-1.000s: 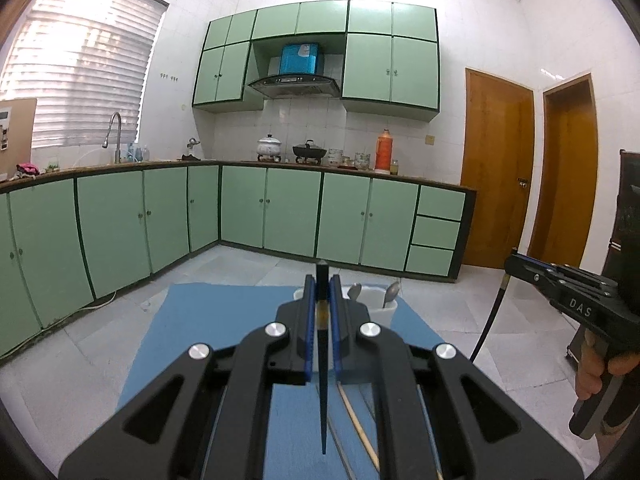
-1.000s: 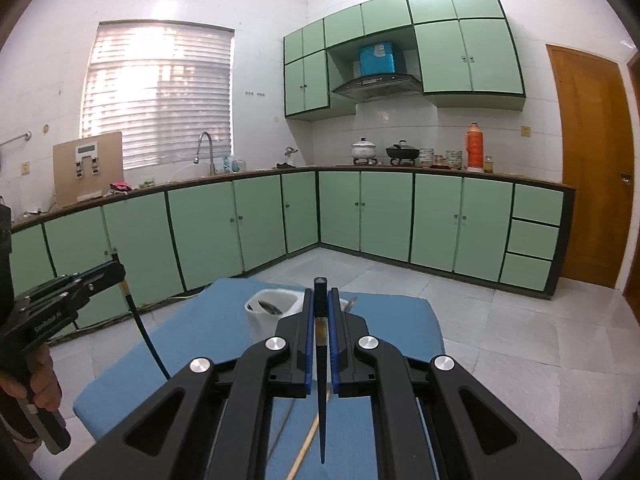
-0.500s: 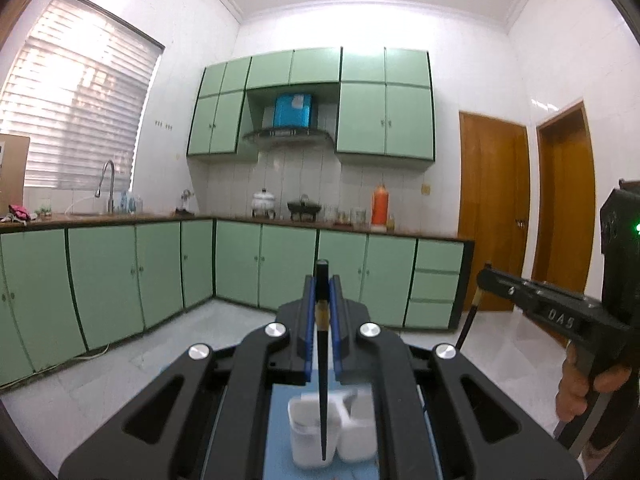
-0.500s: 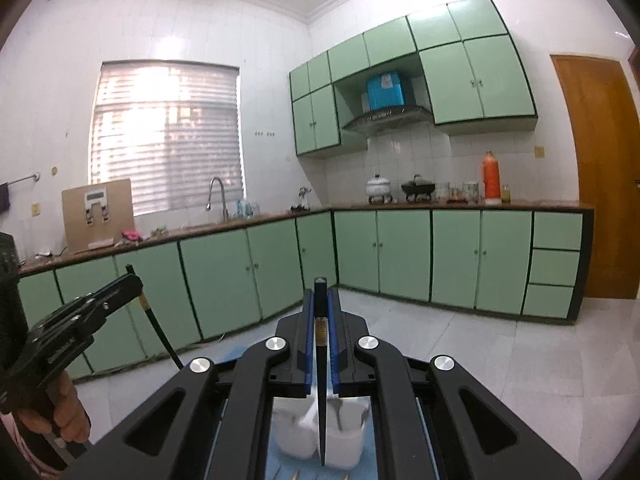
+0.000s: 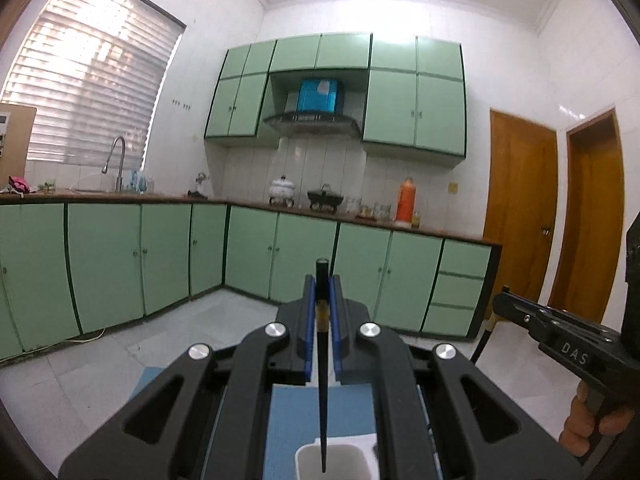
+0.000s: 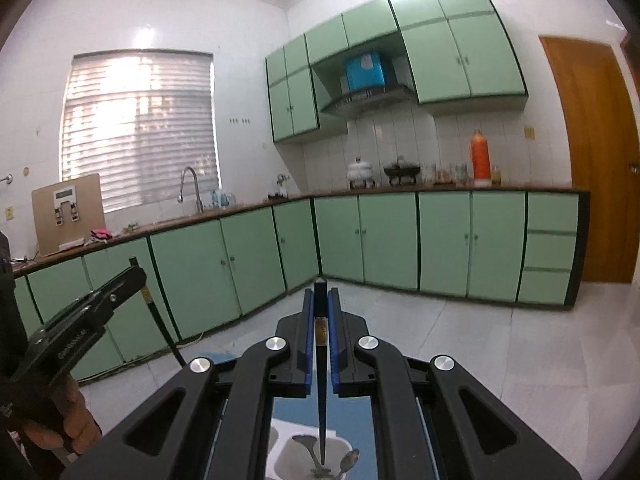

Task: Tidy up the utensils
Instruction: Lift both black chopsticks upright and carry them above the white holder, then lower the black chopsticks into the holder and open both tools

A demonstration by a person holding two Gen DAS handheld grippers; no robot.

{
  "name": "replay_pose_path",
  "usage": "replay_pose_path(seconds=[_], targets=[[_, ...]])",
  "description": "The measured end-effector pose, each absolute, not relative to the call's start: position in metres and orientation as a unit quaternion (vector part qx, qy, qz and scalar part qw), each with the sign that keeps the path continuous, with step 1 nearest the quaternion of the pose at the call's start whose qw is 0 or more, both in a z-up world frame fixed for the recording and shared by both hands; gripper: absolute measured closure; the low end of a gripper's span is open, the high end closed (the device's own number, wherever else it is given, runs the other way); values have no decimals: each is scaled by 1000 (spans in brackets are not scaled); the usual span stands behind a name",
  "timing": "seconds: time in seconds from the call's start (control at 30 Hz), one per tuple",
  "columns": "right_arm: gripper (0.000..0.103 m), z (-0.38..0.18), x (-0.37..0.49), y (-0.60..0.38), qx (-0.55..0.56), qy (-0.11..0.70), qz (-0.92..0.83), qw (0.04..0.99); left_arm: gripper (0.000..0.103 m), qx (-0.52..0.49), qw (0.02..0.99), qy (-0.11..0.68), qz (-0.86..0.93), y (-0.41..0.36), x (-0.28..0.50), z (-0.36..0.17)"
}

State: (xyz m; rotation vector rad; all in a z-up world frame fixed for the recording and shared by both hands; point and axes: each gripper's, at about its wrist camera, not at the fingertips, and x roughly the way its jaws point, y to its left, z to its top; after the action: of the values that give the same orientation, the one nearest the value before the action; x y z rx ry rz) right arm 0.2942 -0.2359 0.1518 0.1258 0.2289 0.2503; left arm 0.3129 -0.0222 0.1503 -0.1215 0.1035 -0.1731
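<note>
Left gripper (image 5: 322, 280) clamped on black chopstick (image 5: 322, 400), tip hanging down over white holder (image 5: 308, 454) on blue mat (image 5: 288, 412)
Right gripper (image 6: 321, 294) clamped on second chopstick (image 6: 321, 408), tip above holder compartment with spoons (image 6: 308, 446)
Both grippers above holder, green cabinets (image 5: 160, 256) behind

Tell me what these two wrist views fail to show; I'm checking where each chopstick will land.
- White utensil holder: left wrist view, cut off by the bottom edge and flanked by gripper arms; compartments uncountable.
- Spoons in the holder: right wrist view, partly behind the right gripper's chopstick; count unclear.
- Blue mat: mostly hidden by the gripper body; anything lying on it unseen.
</note>
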Motion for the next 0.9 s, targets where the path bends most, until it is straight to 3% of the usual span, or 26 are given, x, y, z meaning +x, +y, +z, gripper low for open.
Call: replay_pose_path(seconds=[0.7, 0.9], targets=[[96, 77, 322, -251, 104, 181, 122, 970, 96, -34, 987, 137, -74, -13, 350, 72], [94, 82, 316, -255, 99, 180, 111, 972, 86, -42, 987, 133, -75, -4, 340, 78]])
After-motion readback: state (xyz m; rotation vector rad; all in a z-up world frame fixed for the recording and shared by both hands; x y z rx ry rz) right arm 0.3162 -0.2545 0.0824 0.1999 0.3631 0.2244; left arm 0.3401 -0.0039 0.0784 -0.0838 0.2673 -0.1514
